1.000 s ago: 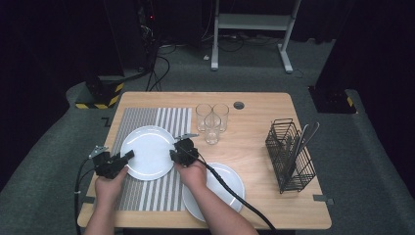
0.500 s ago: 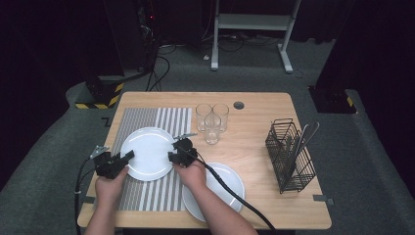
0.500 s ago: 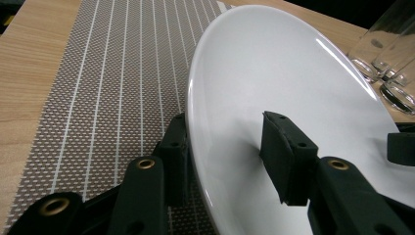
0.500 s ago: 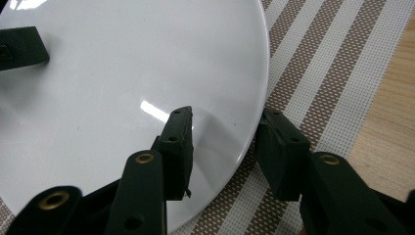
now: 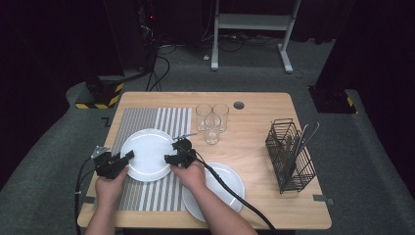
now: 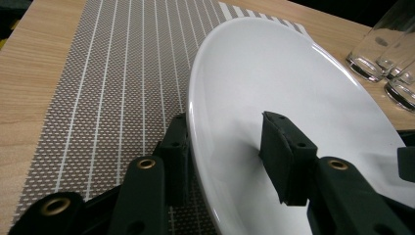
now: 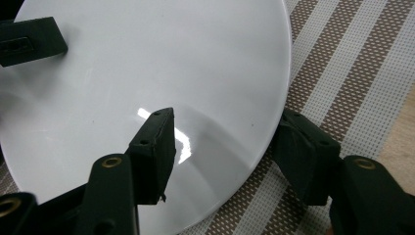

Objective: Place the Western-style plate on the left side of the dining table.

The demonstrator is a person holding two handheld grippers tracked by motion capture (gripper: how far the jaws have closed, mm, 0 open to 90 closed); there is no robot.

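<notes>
We work in a dark room with black surrounds, at a pale wooden table (image 5: pixel 264 117) standing on grey carpet. Taking the striped placemat (image 5: pixel 147 117) on its left half as our landmark: the white dinner plate (image 5: pixel 147 154) lies on the mat's middle, a second white plate (image 5: pixel 222 188) sits just off its right edge on bare wood, a black wire cutlery caddy (image 5: pixel 289 154) stands well to the right, and three drinking glasses (image 5: pixel 212 122) cluster just beyond its far right corner. Our left gripper (image 5: pixel 113 162) straddles the plate's left rim, one jaw under the edge and one above; the pads look slightly clear of the china, so we cannot tell if it grips. Our right gripper (image 5: pixel 177 152) straddles the right rim, and its jaws have just been opening, with the rim between them but untouched in the right gripper view. The plate lies flat between both claws, equally near each, so we judge the coming move to be a straight withdrawal outward from either rim.
</notes>
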